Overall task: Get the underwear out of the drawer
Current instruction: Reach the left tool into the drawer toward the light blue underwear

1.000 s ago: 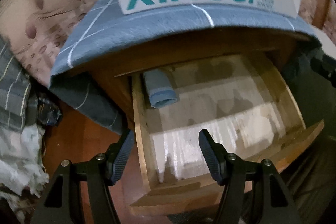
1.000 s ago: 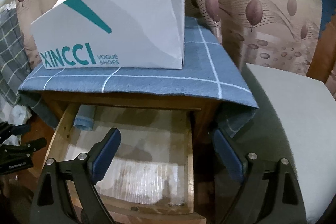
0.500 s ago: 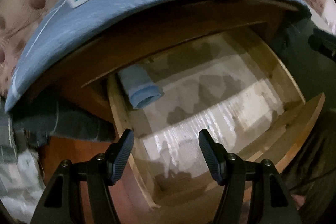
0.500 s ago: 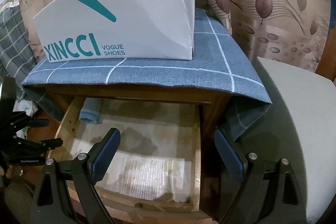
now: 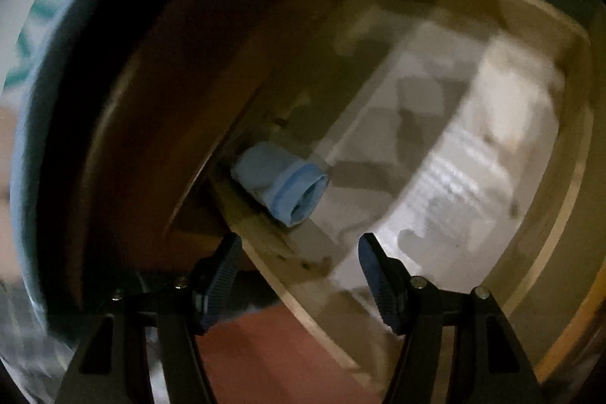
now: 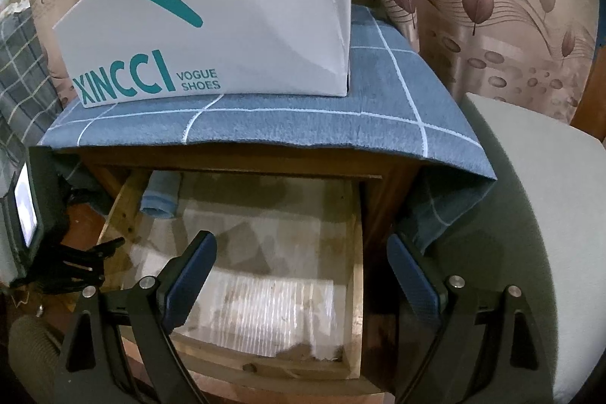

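The left claw (image 5: 297, 252) hangs spread wide and empty over the drawer's (image 5: 261, 233) left wall. Just beyond it, toward twelve o'clock, lies the underwear (image 5: 282, 178): a pale blue roll with a darker band at its open end, tucked into the drawer's far-left corner. The right claw (image 6: 299, 265) is released too, above the drawer (image 6: 356, 245).
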A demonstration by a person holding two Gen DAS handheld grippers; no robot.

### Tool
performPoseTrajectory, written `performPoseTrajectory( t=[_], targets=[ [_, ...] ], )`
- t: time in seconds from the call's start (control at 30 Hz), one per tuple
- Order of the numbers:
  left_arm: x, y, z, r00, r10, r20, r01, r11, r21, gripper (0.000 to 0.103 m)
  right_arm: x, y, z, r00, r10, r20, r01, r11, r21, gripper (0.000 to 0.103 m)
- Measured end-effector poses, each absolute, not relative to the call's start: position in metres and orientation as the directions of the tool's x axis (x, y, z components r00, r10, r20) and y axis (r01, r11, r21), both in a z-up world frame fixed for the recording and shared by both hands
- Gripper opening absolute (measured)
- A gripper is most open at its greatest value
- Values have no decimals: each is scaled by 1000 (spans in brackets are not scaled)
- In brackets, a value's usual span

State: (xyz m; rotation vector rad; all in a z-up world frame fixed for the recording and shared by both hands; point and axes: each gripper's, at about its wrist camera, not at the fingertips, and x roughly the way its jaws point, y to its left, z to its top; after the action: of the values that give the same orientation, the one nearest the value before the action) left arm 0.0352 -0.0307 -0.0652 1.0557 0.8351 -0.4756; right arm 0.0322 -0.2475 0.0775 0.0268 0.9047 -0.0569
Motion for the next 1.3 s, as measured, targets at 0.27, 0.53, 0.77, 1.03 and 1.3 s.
performPoseTrajectory(
  t=[0.27, 0.53, 0.77, 1.03, 1.3],
  targets=[
    [27, -42, -94, 701, 43, -712, 701, 142, 699, 66, 35, -248, 75, 601, -34, -799, 63, 998, 5, 90],
    [39, -45, -122, 735, 58, -676, 679, -50, 733, 66, 37, -253, 71, 582, -23, -813, 74, 997, 25, 90],
    [54, -42, -144, 752, 80, -654, 659, -130, 741, 66, 40, -252, 69, 573, -20, -819, 72, 997, 26, 90],
    [65, -46, -165, 738, 89, -668, 674, -135, 726, 66, 42, -255, 66, 562, -15, -827, 81, 996, 37, 90],
    [81, -49, -169, 738, 83, -670, 675, -105, 730, 63, 43, -254, 64, 553, -13, -833, 79, 996, 37, 90]
  ],
)
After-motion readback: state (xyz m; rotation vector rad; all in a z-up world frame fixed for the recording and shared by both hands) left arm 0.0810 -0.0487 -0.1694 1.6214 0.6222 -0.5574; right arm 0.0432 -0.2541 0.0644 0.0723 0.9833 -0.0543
